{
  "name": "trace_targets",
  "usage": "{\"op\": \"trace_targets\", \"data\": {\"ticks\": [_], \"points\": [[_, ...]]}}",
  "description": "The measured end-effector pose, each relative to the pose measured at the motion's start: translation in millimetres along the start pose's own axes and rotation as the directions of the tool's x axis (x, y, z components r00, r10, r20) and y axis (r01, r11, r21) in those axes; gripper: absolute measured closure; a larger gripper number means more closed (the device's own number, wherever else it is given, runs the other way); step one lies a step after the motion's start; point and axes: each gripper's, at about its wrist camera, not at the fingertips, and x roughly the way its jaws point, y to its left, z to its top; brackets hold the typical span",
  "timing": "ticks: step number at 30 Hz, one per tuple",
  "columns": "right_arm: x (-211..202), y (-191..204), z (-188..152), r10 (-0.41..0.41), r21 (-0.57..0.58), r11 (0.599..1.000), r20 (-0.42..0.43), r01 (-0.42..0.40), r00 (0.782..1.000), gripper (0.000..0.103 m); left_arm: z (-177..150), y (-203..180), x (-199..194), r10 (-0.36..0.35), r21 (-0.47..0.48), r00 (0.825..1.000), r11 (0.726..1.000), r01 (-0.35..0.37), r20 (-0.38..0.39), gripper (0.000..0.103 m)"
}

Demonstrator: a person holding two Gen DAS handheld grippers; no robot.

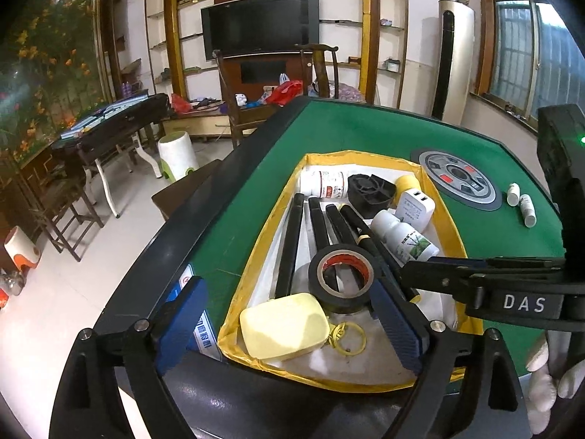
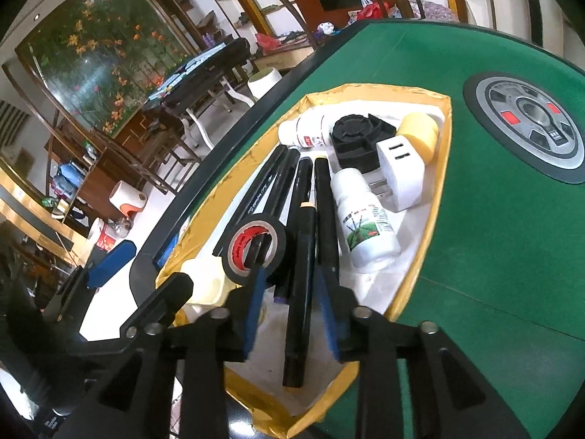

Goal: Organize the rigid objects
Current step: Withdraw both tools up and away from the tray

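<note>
A yellow-rimmed tray [image 1: 252,256] [image 2: 427,219] on the green table holds several black pens, a roll of black tape [image 1: 340,303] [image 2: 234,270], a pale yellow box [image 1: 283,323], white bottles [image 1: 406,237] [image 2: 365,226], a white charger [image 1: 415,206] [image 2: 400,172] and a black plastic part [image 1: 369,192]. My left gripper [image 1: 289,285] hangs wide open above the tray's near end, over the box and the tape, touching neither. My right gripper [image 2: 292,274] stands slightly open with a black pen [image 2: 299,292] lying between its pads; a gap shows on the pen's left side.
Two small white bottles [image 1: 513,194] [image 1: 528,210] lie on the green felt to the right of the round centre disc [image 1: 457,181] [image 2: 526,124]. The table's dark raised edge [image 1: 204,197] runs along the tray's left. Chairs and stools stand on the floor beyond.
</note>
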Motion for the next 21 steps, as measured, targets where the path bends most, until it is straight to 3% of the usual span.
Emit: {"op": "trace_targets", "data": {"ticks": [16, 18, 21], "points": [[-33, -35, -15, 0.063, 0.059, 0.996, 0.063, -0.067, 0.996, 0.064, 1, -37, -13, 0.019, 0.087, 1.0, 0.996, -0.02, 0.006, 0.01], [-40, -40, -17, 0.048, 0.06, 0.997, 0.079, -0.053, 0.996, 0.058, 1, -44, -13, 0.02, 0.103, 1.0, 0.994, -0.02, 0.005, 0.01], [-51, -54, -21, 0.047, 0.084, 0.995, 0.1, -0.055, 0.994, 0.056, 1, -57, -14, 0.021, 0.135, 1.0, 0.991, -0.021, 0.002, 0.01]]}}
